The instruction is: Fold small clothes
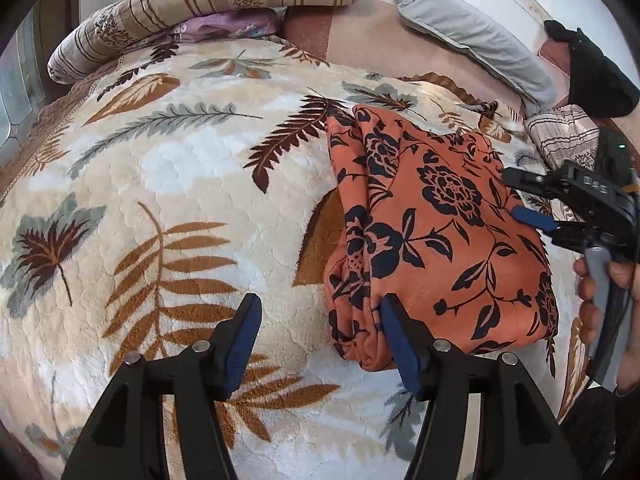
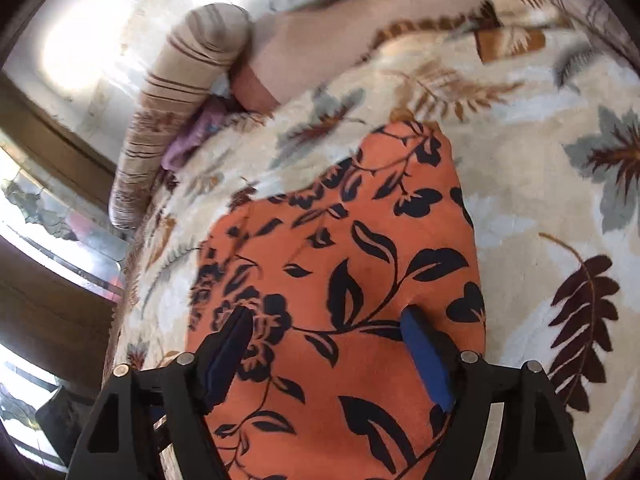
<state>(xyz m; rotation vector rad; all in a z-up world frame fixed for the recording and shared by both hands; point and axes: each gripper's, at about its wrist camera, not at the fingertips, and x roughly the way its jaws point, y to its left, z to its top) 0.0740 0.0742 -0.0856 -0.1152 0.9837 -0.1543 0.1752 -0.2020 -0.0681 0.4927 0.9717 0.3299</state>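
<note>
An orange garment with a dark floral print [image 1: 432, 224] lies folded on the leaf-patterned blanket [image 1: 160, 184]. My left gripper [image 1: 318, 322] is open and empty at the garment's near left corner; its right pad [image 1: 394, 328] touches the bunched folded edge. My right gripper [image 1: 520, 196] shows in the left wrist view at the garment's right edge, open, with a blue fingertip [image 1: 534, 218] over the cloth. In the right wrist view the right gripper [image 2: 326, 334] is open, and both pads [image 2: 424, 344] rest on or just over the garment [image 2: 340, 248].
A striped bolster pillow [image 1: 208, 4] and a purple cloth [image 1: 228, 26] lie at the bed's far side. A grey pillow [image 1: 476, 32] and a dark object [image 1: 592, 68] lie at the far right. A window and wooden frame [image 2: 48, 216] border the bed.
</note>
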